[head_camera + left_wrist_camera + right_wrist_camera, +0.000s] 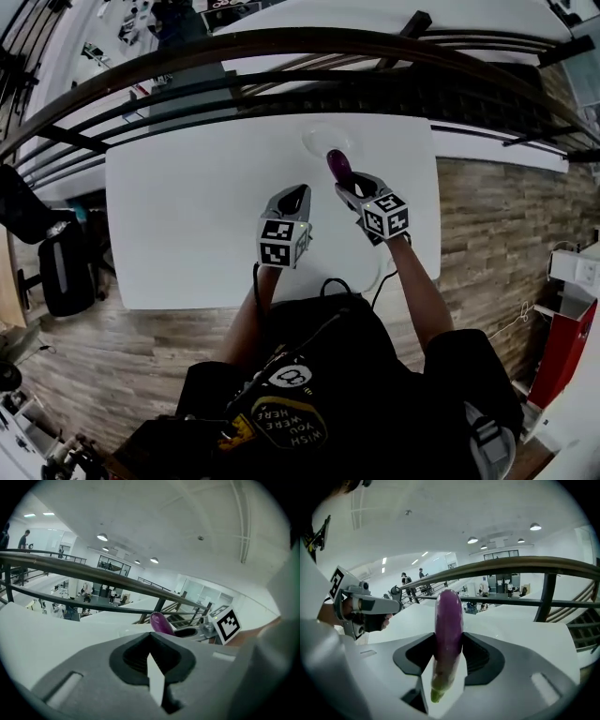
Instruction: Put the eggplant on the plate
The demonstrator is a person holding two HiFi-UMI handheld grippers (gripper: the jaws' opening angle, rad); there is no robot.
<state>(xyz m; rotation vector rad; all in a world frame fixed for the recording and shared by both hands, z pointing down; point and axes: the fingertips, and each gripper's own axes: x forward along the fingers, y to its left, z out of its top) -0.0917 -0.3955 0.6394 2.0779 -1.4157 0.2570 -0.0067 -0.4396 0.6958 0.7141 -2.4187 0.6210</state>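
The purple eggplant (337,165) stands lengthwise between the jaws of my right gripper (347,184), which is shut on it. In the right gripper view the eggplant (448,620) has its purple end pointing away and its green stem end toward the camera. It hangs just above the white table (187,216), at the near edge of a pale round plate (322,139) near the table's far side. My left gripper (296,192) hovers to the left of the right one, its jaws closed with nothing between them. From the left gripper view the eggplant (161,622) shows ahead to the right.
A dark curved railing (281,89) runs just beyond the table's far edge. A black chair (66,267) stands off the table's left side, and wooden floor (487,234) lies to the right. A thin cable (379,277) trails near the front edge.
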